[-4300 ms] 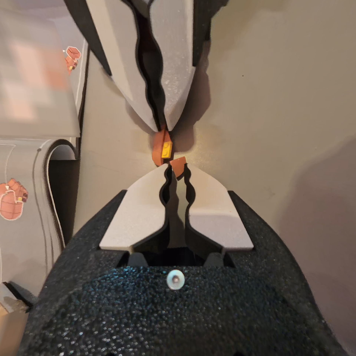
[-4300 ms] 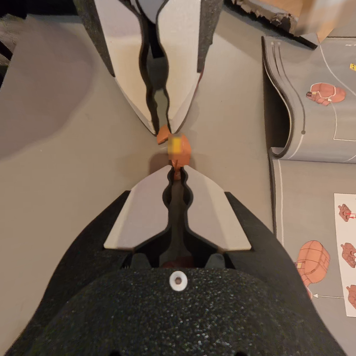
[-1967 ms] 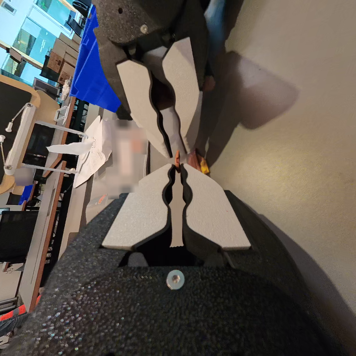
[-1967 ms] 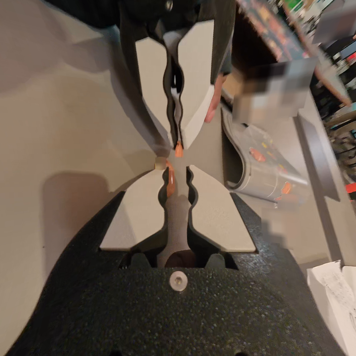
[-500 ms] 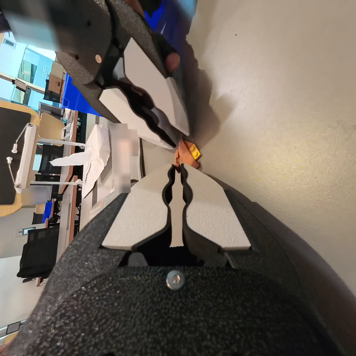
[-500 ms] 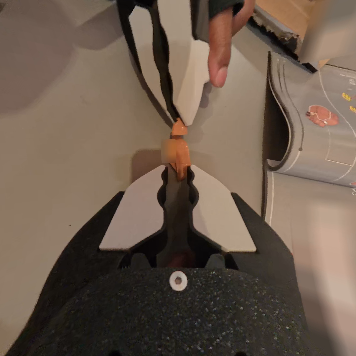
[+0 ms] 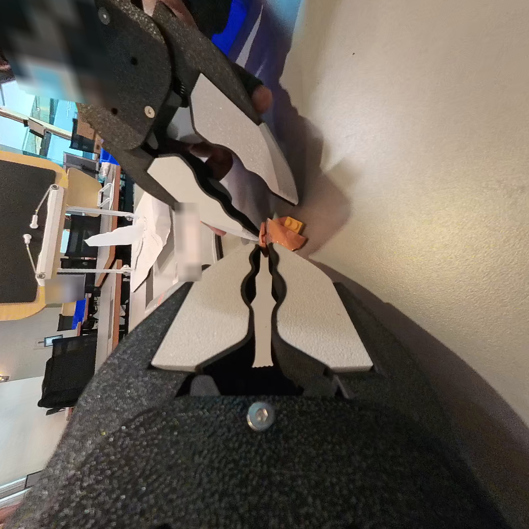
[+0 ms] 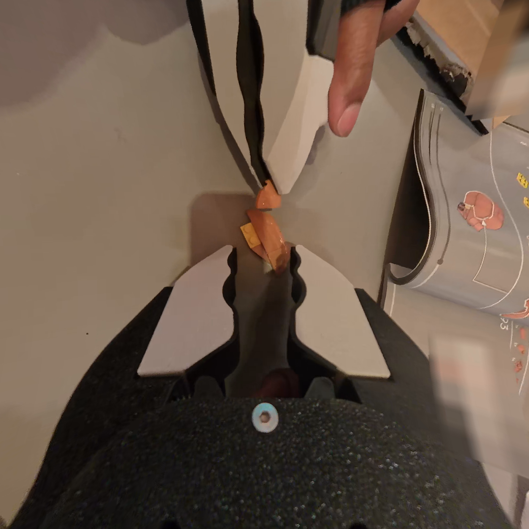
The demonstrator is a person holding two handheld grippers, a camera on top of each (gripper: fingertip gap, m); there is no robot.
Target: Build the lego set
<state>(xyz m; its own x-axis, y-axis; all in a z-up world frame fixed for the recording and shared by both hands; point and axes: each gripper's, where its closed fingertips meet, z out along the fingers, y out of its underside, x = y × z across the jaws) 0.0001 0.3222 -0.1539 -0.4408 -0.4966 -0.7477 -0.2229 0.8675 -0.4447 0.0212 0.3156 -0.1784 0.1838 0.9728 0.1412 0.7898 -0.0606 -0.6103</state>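
Two grippers meet tip to tip over my table [image 8: 100, 143], booklet [image 8: 472, 229] off to the right. Left gripper [image 7: 264, 249] pinches a small orange piece [image 8: 267, 200]. Right gripper [image 8: 263, 252] gapes wide, orange-and-yellow brick clump [image 8: 264, 237] loose between its fingers, against one pad.

1. Coarse black speckled housing on the left gripper [image 7: 264, 248], filling the lower frame, a silver hex screw [image 7: 260, 416] at its centre.
2. Pale grey wedge fingers [image 8: 197, 320] with wavy black inner edges on the right gripper [image 8: 263, 252].
3. Dark sleeve cuff [image 8: 363, 11], top right.
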